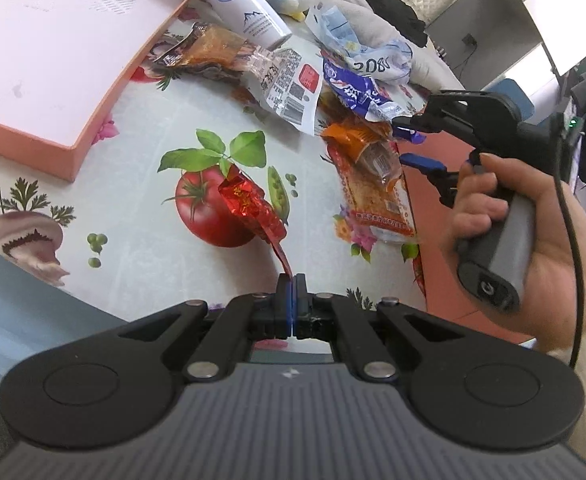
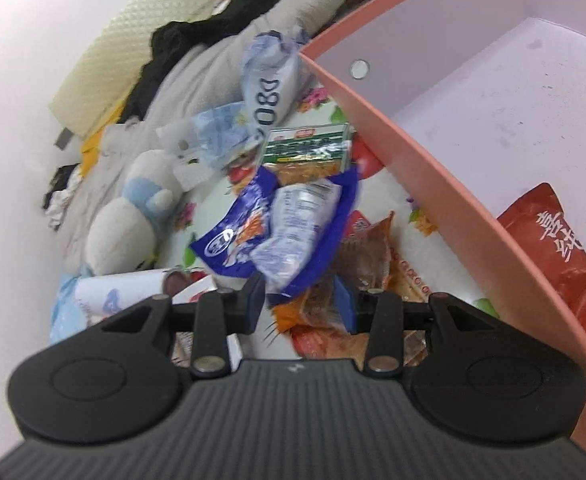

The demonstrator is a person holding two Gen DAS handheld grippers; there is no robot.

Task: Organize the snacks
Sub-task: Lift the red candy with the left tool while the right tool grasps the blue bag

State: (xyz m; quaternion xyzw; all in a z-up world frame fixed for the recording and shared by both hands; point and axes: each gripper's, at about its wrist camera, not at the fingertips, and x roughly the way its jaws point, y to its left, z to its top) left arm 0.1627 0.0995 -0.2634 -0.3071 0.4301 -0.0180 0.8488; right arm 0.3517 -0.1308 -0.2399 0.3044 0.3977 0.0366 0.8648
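My left gripper (image 1: 291, 284) is shut on the thin tail of a red foil snack (image 1: 249, 208), which lies over the tomato print on the tablecloth. My right gripper (image 1: 411, 146) comes in from the right, held by a hand, its jaws apart at the clear end of an orange snack packet (image 1: 357, 140). In the right wrist view the same gripper (image 2: 301, 300) stands open, with the corner of a blue snack packet (image 2: 245, 236) and the orange packet (image 2: 313, 308) in the gap between its pads. A pink box (image 2: 413, 168) holds a red packet (image 2: 565, 256).
A shallow pink tray (image 1: 53, 60) lies at the far left. A white spray bottle (image 1: 241, 4), a plush toy (image 2: 133, 208), a clear labelled packet (image 1: 289, 80), a green-labelled packet (image 2: 309, 144) and a pale blue bag (image 2: 269, 84) crowd the back of the floral tablecloth (image 1: 141, 128).
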